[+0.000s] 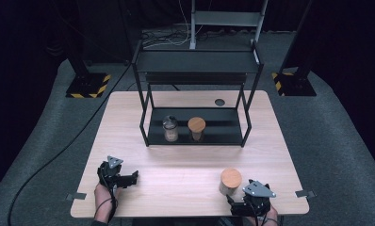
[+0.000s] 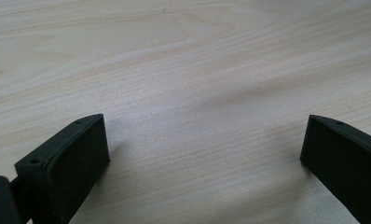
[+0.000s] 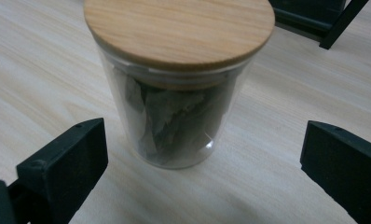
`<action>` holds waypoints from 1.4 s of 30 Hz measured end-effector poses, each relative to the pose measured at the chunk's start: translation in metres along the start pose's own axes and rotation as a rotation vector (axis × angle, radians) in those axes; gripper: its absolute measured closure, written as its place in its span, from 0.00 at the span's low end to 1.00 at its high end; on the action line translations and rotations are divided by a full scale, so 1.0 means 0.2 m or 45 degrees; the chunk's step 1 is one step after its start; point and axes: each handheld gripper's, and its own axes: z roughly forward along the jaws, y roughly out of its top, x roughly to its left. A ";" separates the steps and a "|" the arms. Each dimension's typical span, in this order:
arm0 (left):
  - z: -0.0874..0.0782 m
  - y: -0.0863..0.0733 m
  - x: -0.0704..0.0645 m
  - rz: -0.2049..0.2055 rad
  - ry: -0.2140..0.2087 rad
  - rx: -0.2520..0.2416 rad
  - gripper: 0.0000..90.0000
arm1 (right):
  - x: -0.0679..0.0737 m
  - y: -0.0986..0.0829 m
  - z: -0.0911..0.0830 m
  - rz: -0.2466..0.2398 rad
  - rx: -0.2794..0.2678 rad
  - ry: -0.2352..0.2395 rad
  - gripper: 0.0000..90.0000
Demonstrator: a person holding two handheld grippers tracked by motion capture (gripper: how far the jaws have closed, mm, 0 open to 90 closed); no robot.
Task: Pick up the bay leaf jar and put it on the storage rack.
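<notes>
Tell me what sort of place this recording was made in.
Probably a lab or studio set up for recording, not a home: dark curtains around a lone wooden table, hazard-striped stand bases on grey carpet, loose cables behind the black rack.

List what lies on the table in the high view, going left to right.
Left gripper → clear jar with dark lid on the rack's lower shelf → jar with wooden lid beside it → wooden-lidded jar on the table → right gripper.
</notes>
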 end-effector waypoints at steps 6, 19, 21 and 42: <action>0.00 0.00 0.00 -0.001 0.000 -0.001 0.01 | 0.02 0.03 0.04 -0.019 -0.017 0.017 0.00; 0.00 0.00 -0.01 0.009 -0.006 0.002 0.01 | 0.03 0.07 0.12 -0.023 -0.052 0.011 0.00; 0.00 0.00 -0.01 0.009 -0.007 0.000 0.01 | 0.03 0.08 0.14 -0.033 -0.053 0.005 0.00; 0.01 0.01 -0.01 0.011 -0.011 0.000 0.01 | 0.04 0.09 0.20 -0.004 -0.099 -0.012 0.11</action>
